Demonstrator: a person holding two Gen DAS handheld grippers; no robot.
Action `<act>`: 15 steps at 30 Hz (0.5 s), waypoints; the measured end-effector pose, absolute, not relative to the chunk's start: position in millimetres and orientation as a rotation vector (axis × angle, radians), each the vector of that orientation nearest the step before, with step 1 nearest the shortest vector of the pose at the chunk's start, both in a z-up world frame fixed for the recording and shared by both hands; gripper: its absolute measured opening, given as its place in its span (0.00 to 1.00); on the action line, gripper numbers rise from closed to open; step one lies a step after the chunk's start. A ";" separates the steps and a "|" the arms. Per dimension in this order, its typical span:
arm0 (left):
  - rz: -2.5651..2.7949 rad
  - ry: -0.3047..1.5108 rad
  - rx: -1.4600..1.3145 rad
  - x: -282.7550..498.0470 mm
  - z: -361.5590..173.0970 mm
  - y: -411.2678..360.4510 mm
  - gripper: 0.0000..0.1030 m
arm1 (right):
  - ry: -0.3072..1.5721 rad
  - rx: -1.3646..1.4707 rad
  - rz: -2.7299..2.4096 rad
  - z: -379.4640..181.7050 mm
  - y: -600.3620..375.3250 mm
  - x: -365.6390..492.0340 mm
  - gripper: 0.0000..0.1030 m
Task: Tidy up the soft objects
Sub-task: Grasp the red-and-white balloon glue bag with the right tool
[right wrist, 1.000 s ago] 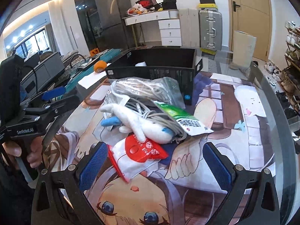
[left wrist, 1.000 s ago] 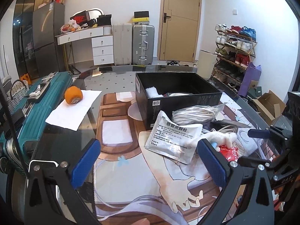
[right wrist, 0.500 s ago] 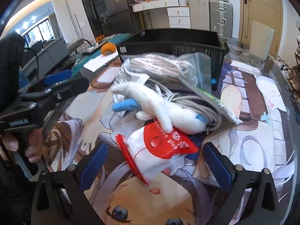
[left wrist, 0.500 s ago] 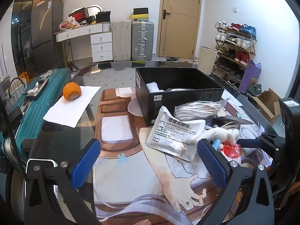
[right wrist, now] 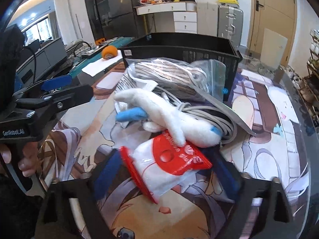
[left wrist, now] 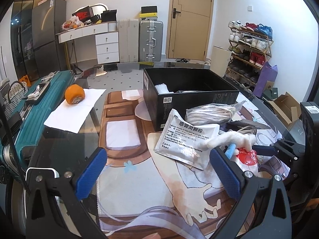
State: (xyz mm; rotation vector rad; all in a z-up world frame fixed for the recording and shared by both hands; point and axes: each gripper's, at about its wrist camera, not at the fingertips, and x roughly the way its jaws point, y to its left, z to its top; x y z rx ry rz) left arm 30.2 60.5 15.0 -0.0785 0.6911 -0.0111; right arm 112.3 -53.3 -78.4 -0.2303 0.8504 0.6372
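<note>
Flanking pouch [right wrist: 169, 171], seemingly untouched.

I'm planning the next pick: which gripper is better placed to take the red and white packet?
Right. The right gripper already straddles the red and white packet, its jaws just closing in. The left gripper hangs open over bare mat, beside the pile.

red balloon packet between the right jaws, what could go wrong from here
The white plush toy has a leg draped on the red balloon packet, so lifting may drag it along. The right gripper, jaws just closing around the packet, may only pinch slippery film, which could slide out. The grey cable under the toy could snag.
</note>
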 end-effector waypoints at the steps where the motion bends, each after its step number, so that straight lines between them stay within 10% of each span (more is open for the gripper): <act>1: -0.012 0.690 -0.078 29.9 14.7 60.4 1.00 | 0.847 -0.235 0.639 -77.5 -54.8 111.7 0.78; 15: -0.008 0.689 -0.079 29.2 15.7 61.4 1.00 | 0.820 -0.277 0.775 -62.3 -61.4 98.2 0.61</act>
